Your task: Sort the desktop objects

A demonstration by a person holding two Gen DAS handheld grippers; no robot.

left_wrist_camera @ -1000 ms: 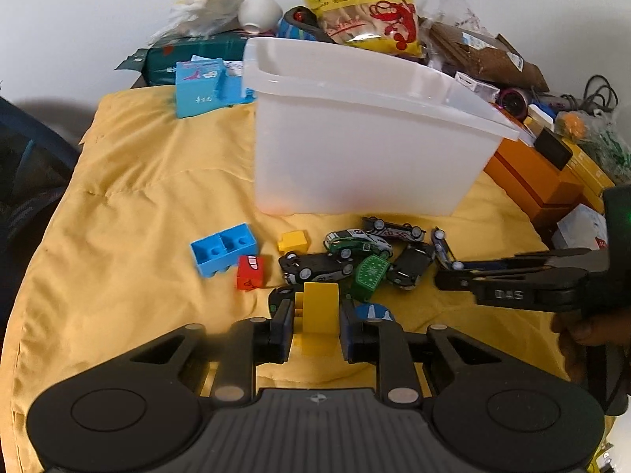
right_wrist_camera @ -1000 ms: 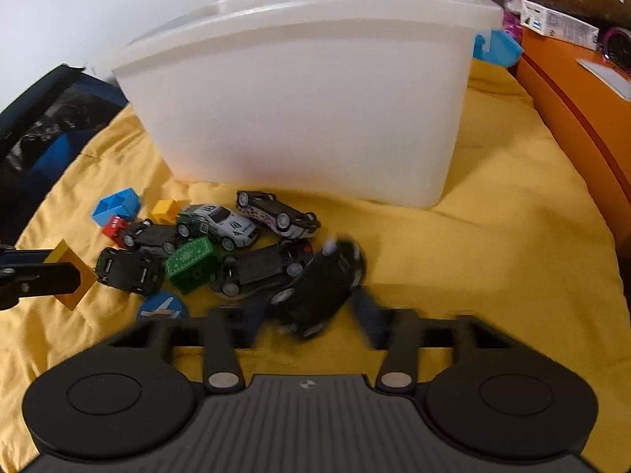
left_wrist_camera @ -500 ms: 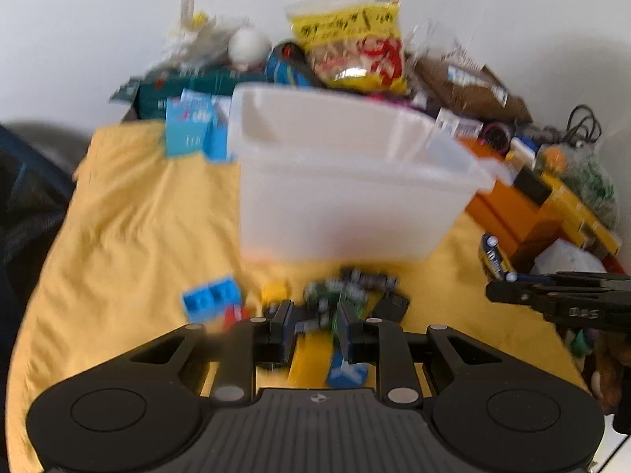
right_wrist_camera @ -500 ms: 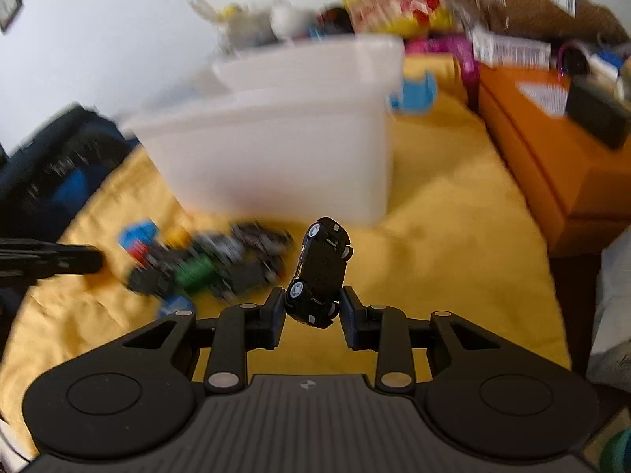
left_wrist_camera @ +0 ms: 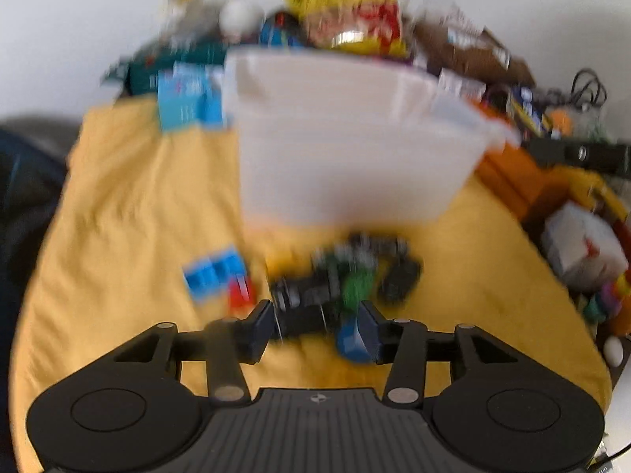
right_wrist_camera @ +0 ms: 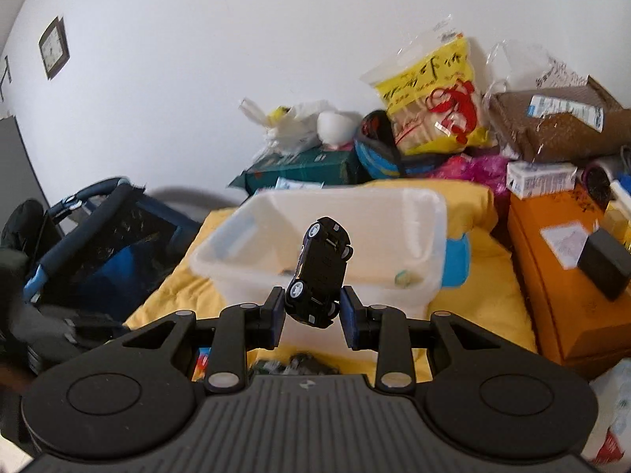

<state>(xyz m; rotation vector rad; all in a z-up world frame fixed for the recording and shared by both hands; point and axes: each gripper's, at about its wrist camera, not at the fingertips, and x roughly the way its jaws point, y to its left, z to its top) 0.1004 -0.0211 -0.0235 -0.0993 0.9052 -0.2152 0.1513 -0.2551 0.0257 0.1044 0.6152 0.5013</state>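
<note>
My right gripper [right_wrist_camera: 311,309] is shut on a black toy car [right_wrist_camera: 321,272], held up in the air in front of the white plastic bin [right_wrist_camera: 430,236]. The bin's inside shows a small item at the bottom. In the blurred left wrist view my left gripper [left_wrist_camera: 317,325] is open and empty over the yellow cloth [left_wrist_camera: 126,216]. A pile of toy cars [left_wrist_camera: 343,272], a blue brick [left_wrist_camera: 215,272], a red brick [left_wrist_camera: 240,293] and a blue round piece [left_wrist_camera: 349,341] lie just past its fingertips, in front of the bin [left_wrist_camera: 347,149].
Behind the bin is a clutter of snack bags [right_wrist_camera: 434,98], a green box [right_wrist_camera: 299,169] and a blue box [left_wrist_camera: 185,96]. An orange box [right_wrist_camera: 568,276] stands to the right. A dark stroller [right_wrist_camera: 98,248] stands to the left.
My left gripper opened and no longer holds the yellow brick, which is out of sight. My right gripper rose with the black car from the cloth to above the bin's rim.
</note>
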